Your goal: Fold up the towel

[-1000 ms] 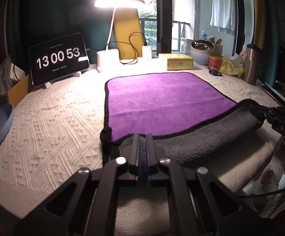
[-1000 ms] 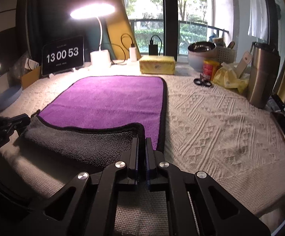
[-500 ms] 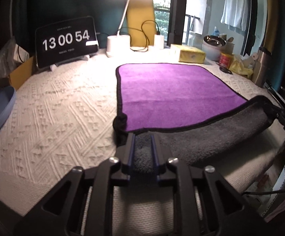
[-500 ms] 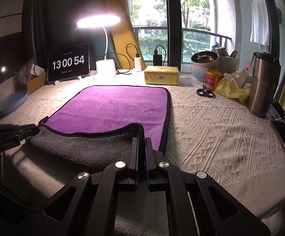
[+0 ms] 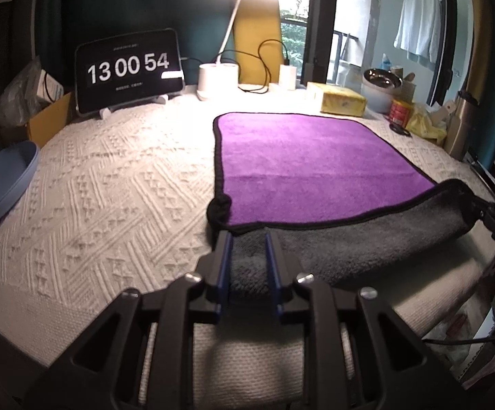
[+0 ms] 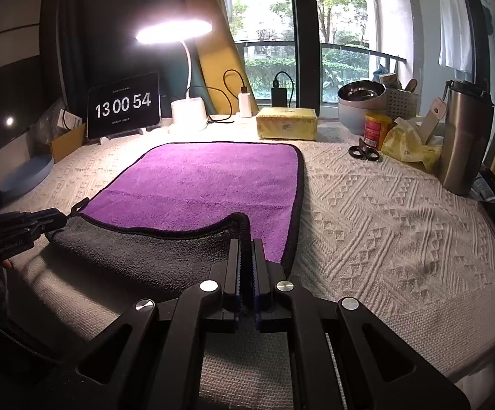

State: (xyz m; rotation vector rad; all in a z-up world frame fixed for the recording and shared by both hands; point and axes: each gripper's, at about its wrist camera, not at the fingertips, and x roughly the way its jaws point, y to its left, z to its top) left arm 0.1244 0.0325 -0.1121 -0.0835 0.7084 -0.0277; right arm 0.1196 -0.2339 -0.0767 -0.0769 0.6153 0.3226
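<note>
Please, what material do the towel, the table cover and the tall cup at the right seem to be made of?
Towel: probably microfiber plush; fuzzy matte pile, purple on one face, grey on the turned-over one, black stitched edge.
Table cover: looks like woven cotton, cream; raised zigzag and triangle relief, matte.
Tall cup: likely stainless steel; brushed grey sheen with soft reflections, dark lid, perhaps plastic.

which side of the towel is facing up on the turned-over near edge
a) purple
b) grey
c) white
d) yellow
b: the towel lies purple side up, but its near edge is turned over showing grey, with the right gripper shut on one corner of it and the left gripper standing open around the other.
</note>
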